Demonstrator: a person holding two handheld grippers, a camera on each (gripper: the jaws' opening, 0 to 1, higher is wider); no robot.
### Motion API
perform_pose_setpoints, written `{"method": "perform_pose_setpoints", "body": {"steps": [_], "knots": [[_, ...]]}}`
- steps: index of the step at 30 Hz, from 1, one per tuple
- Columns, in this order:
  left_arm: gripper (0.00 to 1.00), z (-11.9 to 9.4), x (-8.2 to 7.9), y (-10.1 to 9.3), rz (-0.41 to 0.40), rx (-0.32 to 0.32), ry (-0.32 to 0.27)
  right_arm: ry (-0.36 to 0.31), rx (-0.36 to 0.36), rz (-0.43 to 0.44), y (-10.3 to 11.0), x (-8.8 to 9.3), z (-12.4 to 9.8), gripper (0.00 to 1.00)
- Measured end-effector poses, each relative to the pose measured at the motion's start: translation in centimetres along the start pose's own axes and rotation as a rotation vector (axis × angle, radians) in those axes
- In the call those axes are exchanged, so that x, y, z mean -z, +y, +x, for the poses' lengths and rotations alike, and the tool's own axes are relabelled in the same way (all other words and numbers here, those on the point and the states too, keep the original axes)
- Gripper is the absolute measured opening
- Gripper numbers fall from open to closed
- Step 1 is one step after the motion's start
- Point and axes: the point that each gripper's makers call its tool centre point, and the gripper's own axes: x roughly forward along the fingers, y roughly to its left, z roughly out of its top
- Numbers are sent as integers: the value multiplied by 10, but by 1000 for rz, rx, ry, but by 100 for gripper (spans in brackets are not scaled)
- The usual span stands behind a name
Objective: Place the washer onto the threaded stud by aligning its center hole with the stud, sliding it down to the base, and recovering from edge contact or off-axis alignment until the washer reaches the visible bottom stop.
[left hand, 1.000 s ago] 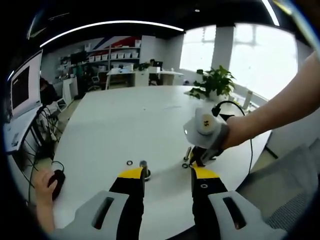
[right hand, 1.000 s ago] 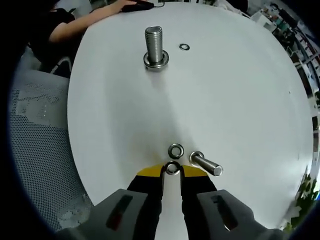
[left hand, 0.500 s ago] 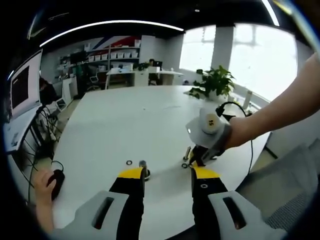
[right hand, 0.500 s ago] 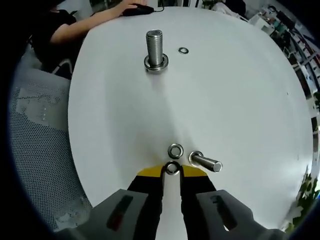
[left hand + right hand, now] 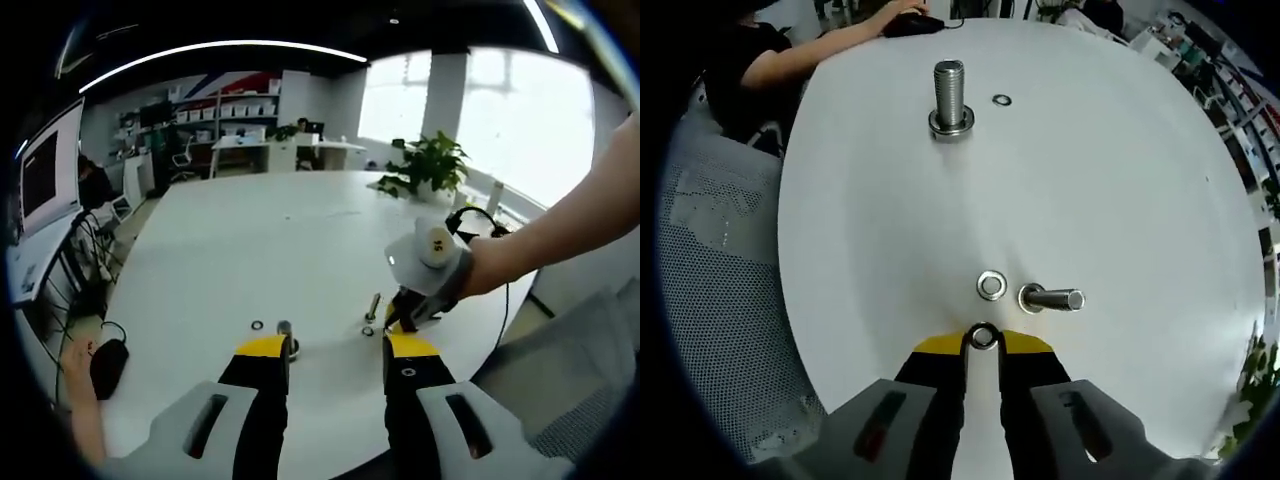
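Moved: right tool lifts pinched washer off desk | left tool spread, idle | stud well apart (one washer seated) | left: carry, align, slide down

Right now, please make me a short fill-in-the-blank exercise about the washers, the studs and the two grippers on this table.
1. The right gripper is shut on a ____ at its yellow tips.
2. The upright threaded stud stands on the ____ table.
3. The second stud near the right gripper lies on its ____.
4. The left gripper has its jaws ____, holding nothing.

Missing words: washer; white; side; open
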Motion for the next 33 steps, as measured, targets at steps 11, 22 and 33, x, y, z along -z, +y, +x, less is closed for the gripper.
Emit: {"method": "perform_pose_setpoints", "body": {"steps": [11,22,33], "knots": [[35,0,-1,-2,2,9,-1,-55,19,46,-15,-2,-23,13],[35,0,-1,-3,9,12,-1,-113,40,22,-27,-20,-46,13],[35,0,-1,-3,13,7,2,-156,49,-3,-32,-37,-59,13]]}}
